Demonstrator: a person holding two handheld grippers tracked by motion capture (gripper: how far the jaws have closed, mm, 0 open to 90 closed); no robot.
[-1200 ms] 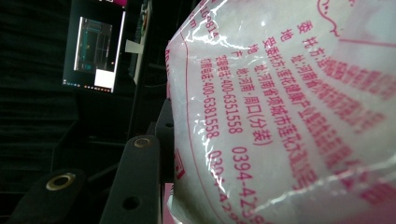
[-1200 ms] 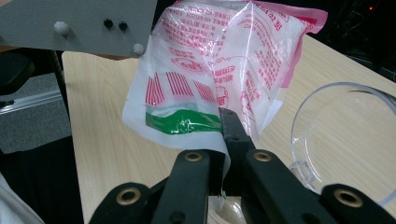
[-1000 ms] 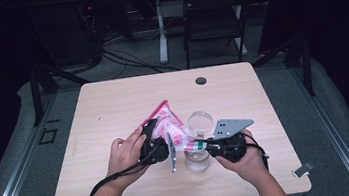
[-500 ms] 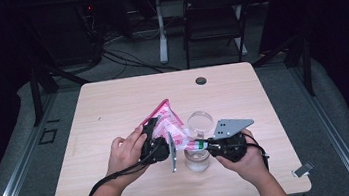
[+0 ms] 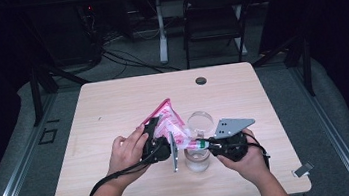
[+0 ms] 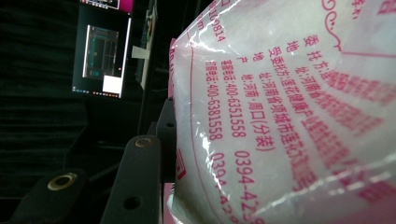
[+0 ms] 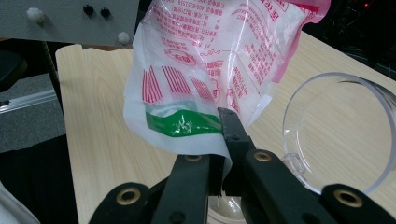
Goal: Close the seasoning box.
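Observation:
A pink-and-white plastic bag (image 5: pixel 166 121) of white powder hangs tilted over the table (image 5: pixel 112 100) between my two grippers. My left gripper (image 5: pixel 159 133) is shut on the bag's upper body. In the left gripper view the printed bag (image 6: pixel 289 107) presses against one black finger (image 6: pixel 137 182) and hides the other. My right gripper (image 5: pixel 194 145) is shut on the bag's lower edge. The right gripper view shows its jaws (image 7: pixel 220 154) pinching the film just below a green strip (image 7: pixel 182 122). A clear glass jar (image 5: pixel 197 159) stands directly under that corner.
A clear round lid or dish (image 5: pixel 199 121) lies on the table just behind the jar and is also large at the right of the right gripper view (image 7: pixel 338 135). A dark grommet (image 5: pixel 201 80) sits near the far edge. A chair (image 5: pixel 213 22) stands beyond the table.

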